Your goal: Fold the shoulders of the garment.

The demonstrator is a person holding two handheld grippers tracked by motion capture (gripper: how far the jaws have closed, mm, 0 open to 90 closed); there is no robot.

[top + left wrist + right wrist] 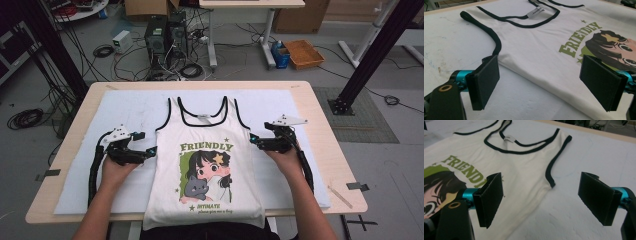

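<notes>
A white tank top [205,165] with black trim and a "FRIENDLY" cartoon print lies flat, face up, on the white mat [125,110], its hem hanging over the near table edge. My left gripper [150,151] is open at the shirt's left side seam, just below the armhole. In the left gripper view, the shirt's side edge [531,75] runs between the two wide-apart jaws. My right gripper [254,140] is open at the right side seam. In the right gripper view, the armhole's lower end [551,183] lies between its jaws. Neither holds fabric.
The wooden table [320,150] extends past the mat on all sides. A strip of tape [340,196] lies near its right front corner. Behind the table stand computer towers [165,35], cables, a brown tray [303,53] and black frame posts [370,55].
</notes>
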